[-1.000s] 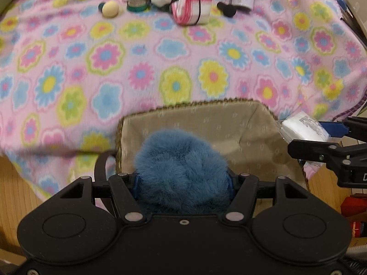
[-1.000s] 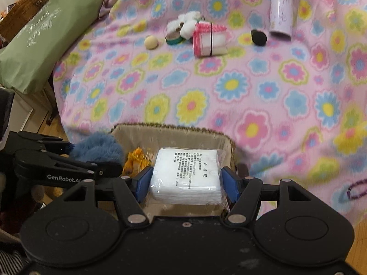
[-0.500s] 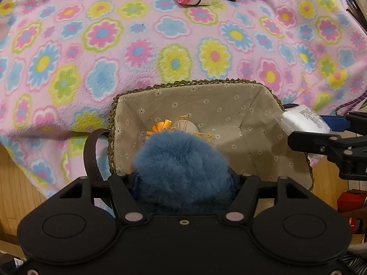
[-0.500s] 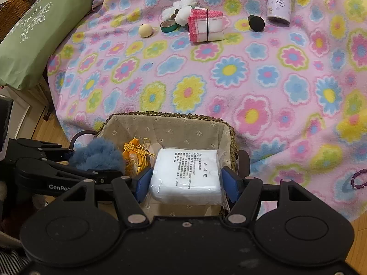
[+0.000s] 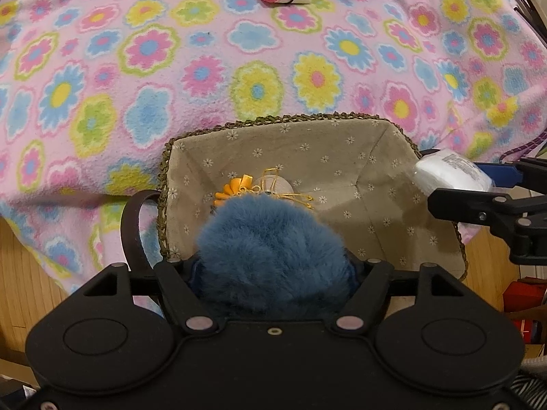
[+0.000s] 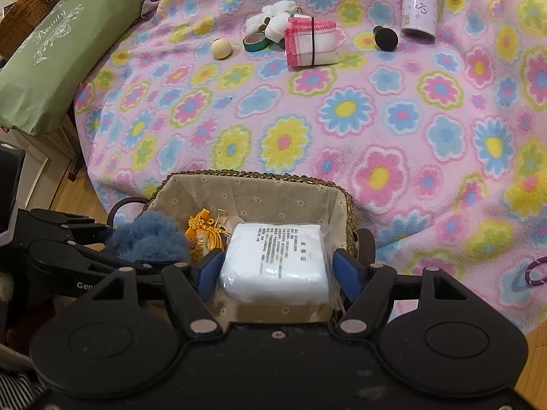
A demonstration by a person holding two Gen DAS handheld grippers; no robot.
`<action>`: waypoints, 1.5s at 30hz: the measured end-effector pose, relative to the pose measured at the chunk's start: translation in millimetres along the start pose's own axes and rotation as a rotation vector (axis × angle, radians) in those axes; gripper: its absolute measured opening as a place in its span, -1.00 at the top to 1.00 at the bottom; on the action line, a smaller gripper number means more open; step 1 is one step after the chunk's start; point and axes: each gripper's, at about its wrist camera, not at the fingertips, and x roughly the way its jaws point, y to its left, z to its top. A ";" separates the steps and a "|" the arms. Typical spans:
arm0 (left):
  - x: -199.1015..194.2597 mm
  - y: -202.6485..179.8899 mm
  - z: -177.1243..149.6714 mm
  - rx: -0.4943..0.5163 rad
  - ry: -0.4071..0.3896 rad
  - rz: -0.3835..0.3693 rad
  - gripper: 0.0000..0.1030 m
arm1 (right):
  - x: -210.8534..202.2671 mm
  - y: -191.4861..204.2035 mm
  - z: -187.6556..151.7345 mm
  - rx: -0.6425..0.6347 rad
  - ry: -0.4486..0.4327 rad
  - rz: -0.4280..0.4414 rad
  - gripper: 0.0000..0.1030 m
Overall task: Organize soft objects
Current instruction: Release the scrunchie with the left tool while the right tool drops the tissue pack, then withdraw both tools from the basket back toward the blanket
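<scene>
My left gripper is shut on a blue fluffy pompom and holds it over the near left part of a lined woven basket. My right gripper is shut on a white cotton pack in clear wrap and holds it over the basket's right side. An orange tasselled charm lies on the basket floor. The right gripper with the pack shows at the right edge of the left wrist view. The pompom shows in the right wrist view.
On the flowered pink blanket at the far side lie a pink-edged folded cloth bundle, white fluffy pieces, a tape roll, a beige ball, a black ball and a lilac canister. A green bag lies at left.
Both grippers have risen and tilted down over the basket, so its inside and the orange charm now show. Both still hold their objects.
</scene>
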 end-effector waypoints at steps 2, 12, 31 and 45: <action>-0.3 -0.3 -0.3 0.002 -0.001 -0.004 -0.31 | -0.1 -0.3 0.1 0.000 -0.002 0.001 -0.38; -5.0 -2.8 0.1 0.020 -0.026 -0.024 -0.54 | -0.5 -0.1 1.0 -0.002 -0.008 0.007 -0.40; -8.4 -1.2 1.2 0.013 -0.034 -0.018 -0.54 | -1.5 -2.3 1.3 0.004 -0.019 0.005 -0.41; -18.2 7.9 18.0 -0.001 -0.109 0.009 -0.54 | -0.8 -6.9 4.4 0.013 -0.048 0.002 -0.41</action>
